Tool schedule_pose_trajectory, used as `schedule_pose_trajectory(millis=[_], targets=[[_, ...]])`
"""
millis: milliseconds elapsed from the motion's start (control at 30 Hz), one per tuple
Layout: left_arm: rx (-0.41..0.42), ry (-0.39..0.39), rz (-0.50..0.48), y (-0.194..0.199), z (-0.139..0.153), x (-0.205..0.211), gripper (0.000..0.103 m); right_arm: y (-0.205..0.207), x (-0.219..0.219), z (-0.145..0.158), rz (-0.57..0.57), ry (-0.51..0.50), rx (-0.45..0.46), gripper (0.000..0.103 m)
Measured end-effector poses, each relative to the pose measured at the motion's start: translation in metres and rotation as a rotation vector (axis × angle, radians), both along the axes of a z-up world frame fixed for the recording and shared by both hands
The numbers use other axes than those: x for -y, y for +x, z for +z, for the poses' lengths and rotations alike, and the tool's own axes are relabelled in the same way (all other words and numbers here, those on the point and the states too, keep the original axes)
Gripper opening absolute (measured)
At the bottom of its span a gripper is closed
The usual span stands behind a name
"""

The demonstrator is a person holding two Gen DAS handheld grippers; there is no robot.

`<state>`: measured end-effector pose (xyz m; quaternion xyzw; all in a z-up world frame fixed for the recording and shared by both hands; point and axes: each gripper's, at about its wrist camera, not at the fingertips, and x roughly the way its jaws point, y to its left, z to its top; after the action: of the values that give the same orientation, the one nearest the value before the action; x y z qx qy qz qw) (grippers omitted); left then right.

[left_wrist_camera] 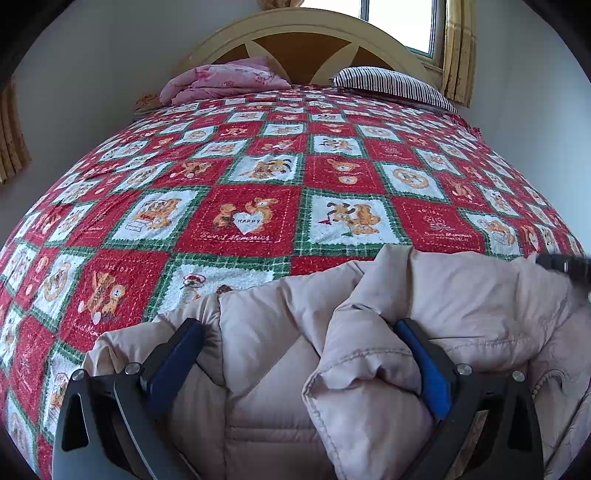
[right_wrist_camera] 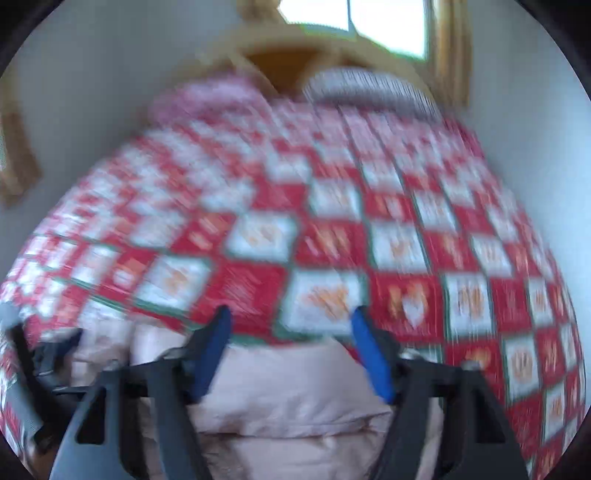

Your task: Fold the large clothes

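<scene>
A wide bed point(left_wrist_camera: 258, 177) fills the room, spread with a red, white and green patchwork quilt printed with teddy bears and hearts. Behind it rises an arched cream wooden headboard point(left_wrist_camera: 295, 40) with brown panels, and above that a bright window point(left_wrist_camera: 399, 22) hung with a yellow patterned curtain point(left_wrist_camera: 458, 51).

At the near edge of the bed lies the large puffy, pale beige padded coat point(left_wrist_camera: 369, 332), quilted in stitched sections. It is bunched and partly doubled over on itself, with a thick fold standing up through its middle and the checked quilt showing beyond it.

At the head of the bed sit a crumpled pink floral blanket point(left_wrist_camera: 225, 81) on one side and a dark-and-white striped pillow point(left_wrist_camera: 391, 85) on the other, apart from each other.

The left tool point(left_wrist_camera: 295, 350), black with blue pads, hangs low over the coat. It is spread wide, with the raised fold of padding between its fingers; the pads sit against the fabric's sides, but nothing looks pinched.

The right tool point(right_wrist_camera: 290, 343), seen through heavy blur, stands partly spread above the far edge of the coat point(right_wrist_camera: 288, 398), with nothing between its blue pads. Its dark tip point(left_wrist_camera: 565, 264) shows at the coat's right side from the left wrist view.
</scene>
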<state>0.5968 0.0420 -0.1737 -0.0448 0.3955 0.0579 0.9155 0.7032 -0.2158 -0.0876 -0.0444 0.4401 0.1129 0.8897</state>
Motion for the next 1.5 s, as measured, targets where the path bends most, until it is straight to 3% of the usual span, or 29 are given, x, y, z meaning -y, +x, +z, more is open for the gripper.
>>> schedule_pose_trajectory(millis=[33, 100, 267, 433, 533, 633, 733, 800, 833, 1000, 1167, 1400, 1500], targets=[[0.001, 0.000, -0.001, 0.000, 0.000, 0.000, 0.102, 0.004, 0.002, -0.012, -0.004, -0.007, -0.051, 0.035], [0.006, -0.001, -0.002, 0.000, 0.000, 0.001, 0.102, -0.007, 0.009, -0.029, -0.002, -0.011, -0.079, 0.035], [0.018, 0.010, -0.005, -0.005, 0.013, 0.003, 0.102, -0.051, 0.014, -0.047, 0.059, -0.115, 0.064, 0.035], [0.212, -0.068, -0.042, -0.030, 0.086, 0.014, 0.102, -0.042, 0.012, -0.059, 0.052, -0.155, 0.118, 0.035], [0.224, -0.151, -0.156, -0.020, 0.107, 0.039, 0.102, -0.042, 0.012, -0.060, 0.059, -0.157, 0.121, 0.035], [0.111, -0.113, -0.203, 0.005, 0.077, 0.064, 0.102, -0.042, 0.018, -0.061, 0.067, -0.117, 0.115, 0.036], [-0.093, -0.076, -0.121, 0.026, 0.014, 0.058, 0.102, -0.041, 0.024, -0.062, 0.072, -0.064, 0.100, 0.036], [-0.065, -0.170, -0.102, 0.021, 0.001, 0.044, 0.102, -0.040, 0.028, -0.063, 0.071, -0.029, 0.094, 0.036], [-0.056, -0.180, -0.087, 0.019, 0.001, 0.042, 0.102, -0.040, 0.030, -0.063, 0.070, -0.017, 0.091, 0.036], [-0.075, -0.048, -0.077, 0.023, -0.005, 0.064, 0.102, -0.038, 0.031, -0.065, 0.073, 0.007, 0.079, 0.036], [-0.104, 0.032, -0.062, 0.023, -0.008, 0.068, 0.102, -0.037, 0.027, -0.066, 0.071, -0.023, 0.074, 0.036], [-0.115, 0.057, -0.054, 0.023, -0.010, 0.069, 0.103, -0.039, 0.016, -0.068, 0.068, -0.122, 0.091, 0.036], [-0.117, 0.047, -0.054, 0.024, -0.011, 0.068, 0.103, -0.039, 0.017, -0.068, 0.068, -0.117, 0.088, 0.036]])
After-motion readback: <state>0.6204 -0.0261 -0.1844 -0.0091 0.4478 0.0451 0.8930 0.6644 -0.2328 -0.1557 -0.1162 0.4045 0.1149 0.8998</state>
